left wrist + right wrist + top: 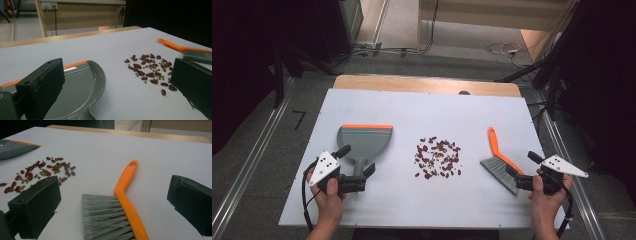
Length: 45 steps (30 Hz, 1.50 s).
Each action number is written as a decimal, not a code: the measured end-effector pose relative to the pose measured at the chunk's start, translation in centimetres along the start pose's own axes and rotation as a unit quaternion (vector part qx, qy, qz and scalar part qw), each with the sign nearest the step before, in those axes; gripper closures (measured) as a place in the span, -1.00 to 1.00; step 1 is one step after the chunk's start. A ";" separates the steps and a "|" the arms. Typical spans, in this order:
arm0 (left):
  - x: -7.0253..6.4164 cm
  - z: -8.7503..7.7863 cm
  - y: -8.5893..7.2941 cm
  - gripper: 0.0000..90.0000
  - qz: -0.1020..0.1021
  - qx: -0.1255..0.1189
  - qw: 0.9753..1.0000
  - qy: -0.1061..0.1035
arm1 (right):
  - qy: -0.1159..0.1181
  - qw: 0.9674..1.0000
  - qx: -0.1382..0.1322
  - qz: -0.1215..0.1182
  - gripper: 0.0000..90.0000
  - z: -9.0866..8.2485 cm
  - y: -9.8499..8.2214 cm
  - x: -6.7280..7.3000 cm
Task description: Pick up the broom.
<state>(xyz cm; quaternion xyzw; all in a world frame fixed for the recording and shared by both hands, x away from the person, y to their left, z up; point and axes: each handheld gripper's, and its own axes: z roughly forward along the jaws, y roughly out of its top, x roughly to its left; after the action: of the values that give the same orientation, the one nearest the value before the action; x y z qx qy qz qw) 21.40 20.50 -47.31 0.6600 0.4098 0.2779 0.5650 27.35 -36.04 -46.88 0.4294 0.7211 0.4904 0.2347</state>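
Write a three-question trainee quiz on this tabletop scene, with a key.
1. True or false: the right gripper has its jaws shut on the brush.
2. What lies between the dustpan and the brush? A) beans B) coins C) screws
3. Fill in: the left gripper has its jaws open around the dustpan's ____.

Key: 1 false, they stand open on either side of it; 2 A; 3 handle.
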 end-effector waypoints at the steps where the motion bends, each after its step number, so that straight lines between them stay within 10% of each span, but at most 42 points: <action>1: 0.0 0.0 0.0 -1.00 0.000 0.000 1.000 0.000 | -0.002 1.000 0.002 0.003 -1.00 0.0 0.0 0.0; 27: -0.5 0.1 0.1 -1.00 0.002 0.002 1.000 0.003 | -0.014 1.000 0.012 -0.018 -1.00 0.7 5.3 0.5; 45: -0.9 0.5 0.2 -1.00 0.010 0.006 1.000 -0.003 | 0.006 0.995 0.100 -0.015 -0.91 5.0 8.6 0.2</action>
<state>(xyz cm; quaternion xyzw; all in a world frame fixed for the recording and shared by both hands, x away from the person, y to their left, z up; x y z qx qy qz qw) 21.39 19.48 -47.15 0.6682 0.4034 0.2787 0.5596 34.42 -32.06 -41.08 0.4363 0.7746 0.4149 0.1935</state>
